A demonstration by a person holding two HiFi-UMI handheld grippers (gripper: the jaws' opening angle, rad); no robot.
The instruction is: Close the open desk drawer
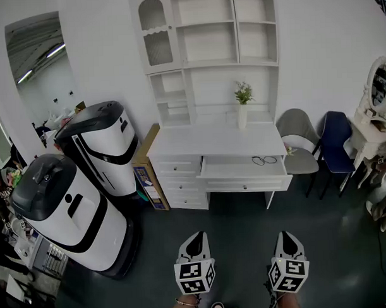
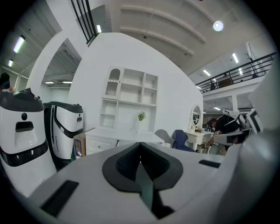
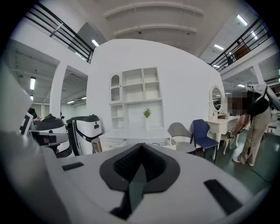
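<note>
A white desk with a shelf unit on top stands against the far wall. Its wide middle drawer is pulled out, and a thin black looped item lies inside. My left gripper and right gripper hover low over the dark floor, well short of the desk, both shut and holding nothing. The left gripper view shows its jaws pressed together, with the desk far ahead. The right gripper view shows the same of its jaws, with the desk beyond.
Two large white-and-black machines stand left of the desk, with a cardboard box leaning beside it. A grey chair, a blue chair and a mirrored vanity fill the right. A person bends there.
</note>
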